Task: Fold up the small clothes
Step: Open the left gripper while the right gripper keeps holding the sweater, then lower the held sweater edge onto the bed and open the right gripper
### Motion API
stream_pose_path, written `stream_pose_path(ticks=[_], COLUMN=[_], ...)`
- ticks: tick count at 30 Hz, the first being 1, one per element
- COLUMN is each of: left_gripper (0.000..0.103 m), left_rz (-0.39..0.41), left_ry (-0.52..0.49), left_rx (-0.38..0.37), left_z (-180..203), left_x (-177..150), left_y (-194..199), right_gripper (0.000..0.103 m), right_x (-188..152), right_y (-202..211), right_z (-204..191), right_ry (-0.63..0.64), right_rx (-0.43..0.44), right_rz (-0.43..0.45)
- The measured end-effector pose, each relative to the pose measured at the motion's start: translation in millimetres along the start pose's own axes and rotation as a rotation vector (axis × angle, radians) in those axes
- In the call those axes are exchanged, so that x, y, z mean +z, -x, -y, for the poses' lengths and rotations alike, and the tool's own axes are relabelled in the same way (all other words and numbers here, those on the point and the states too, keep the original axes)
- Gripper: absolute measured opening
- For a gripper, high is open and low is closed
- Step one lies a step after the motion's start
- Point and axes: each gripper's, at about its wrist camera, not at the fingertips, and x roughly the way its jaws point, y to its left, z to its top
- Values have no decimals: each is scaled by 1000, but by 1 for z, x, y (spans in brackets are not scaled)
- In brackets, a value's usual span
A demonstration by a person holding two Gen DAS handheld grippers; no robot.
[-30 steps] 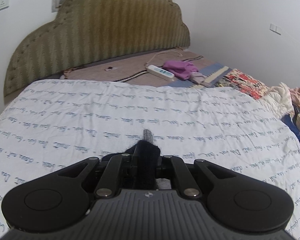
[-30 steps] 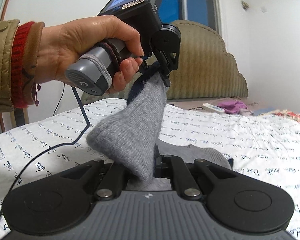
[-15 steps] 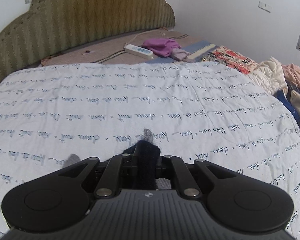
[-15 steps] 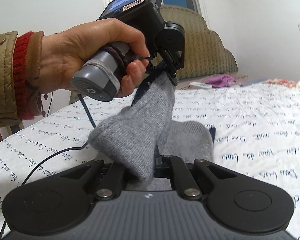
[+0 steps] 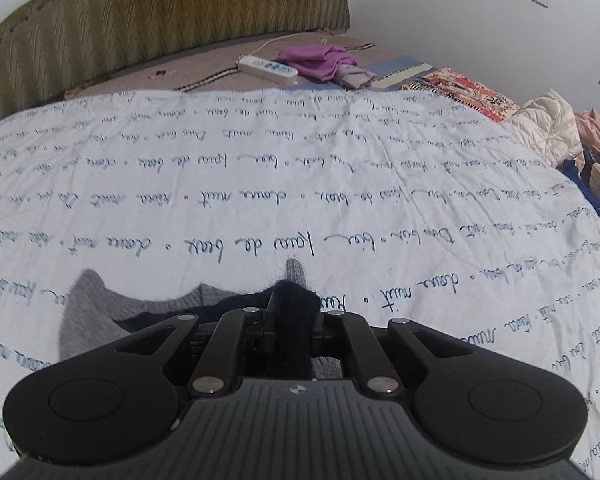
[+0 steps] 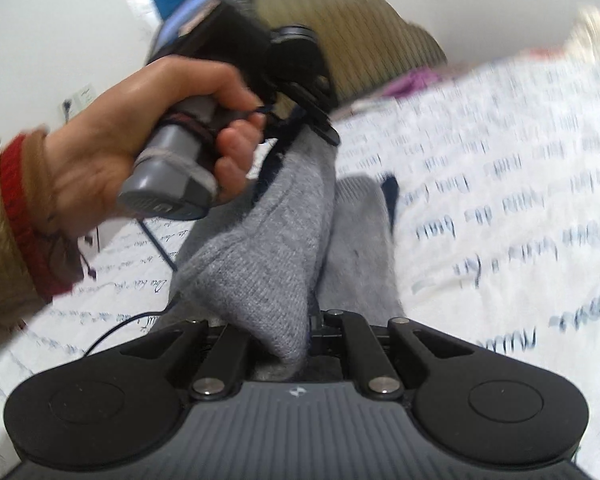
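Note:
A grey knitted sock (image 6: 268,256) with a dark navy cuff hangs stretched between both grippers above the bed. My right gripper (image 6: 296,344) is shut on its toe end. My left gripper (image 5: 294,312) is shut on the navy cuff (image 5: 292,320); in the right wrist view the left gripper (image 6: 320,128) sits higher, held by a hand (image 6: 140,148). A second grey sock (image 6: 364,240) lies flat on the sheet under the held one; its grey end also shows in the left wrist view (image 5: 88,308).
The bed has a white sheet with blue script (image 5: 300,200). An olive headboard (image 5: 140,12) stands at the far end. A white power strip (image 5: 266,66), a purple cloth (image 5: 320,60) and a pile of clothes (image 5: 572,132) lie beyond the sheet.
Both grippers have moved down towards the sheet with the sock in them. The second sock has come into the left wrist view. The right wrist view has swung and is blurred.

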Motion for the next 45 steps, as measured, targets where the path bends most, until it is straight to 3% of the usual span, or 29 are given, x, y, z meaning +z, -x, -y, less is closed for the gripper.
stream_pose_path(ticks=[4,7,9,11,13,20,25,30,35,36,38,39,40,42,45], left_gripper=[12,25,35,58,68,80,82,89,95,95,96,96,96,96,96], left_rz=[-30,-31,-11,18,59,145,176,180,193,202,212,213,215,223,227], left_ry=[5,0,-3,-12,-13,-30,-78,-106,-165,-166,-169,-168,-165,-160,-169], left_rx=[-30,-41,-36,-27,-3,31,100,123,169,176,187,187,183,171,161], left_z=[3,4,3,1,-3,-31,-60,-88,-111,-115,-118,-118,-118,-115,-111], left_x=[-5,-6,-3,1,5,6,-21,-48,-62,-63,-63,-63,-63,-65,-68], left_y=[-15,-19,-16,-11,-2,30,52,65,68,69,70,69,69,70,68], right_gripper=[6,6,6,6,6,8,10,9,11,16,39,64,80,81,81], right_x=[-2,-4,-5,-5,-4,0,-1,-3,11,19,40,52,63,85,109], right_y=[-2,-2,-3,-2,-4,-4,4,7,31,38,44,43,39,20,-26], right_z=[7,7,9,11,14,28,45,64,76,79,81,82,82,78,74], right_ry=[-29,-18,-26,-39,-48,-136,-269,-371,-340,-322,-304,-295,-280,-227,-189], right_rx=[20,24,28,33,36,74,126,176,192,191,177,172,175,169,125], right_rz=[-32,-44,-51,-57,-63,-96,-109,-128,-157,-139,-85,-58,-39,-29,-84])
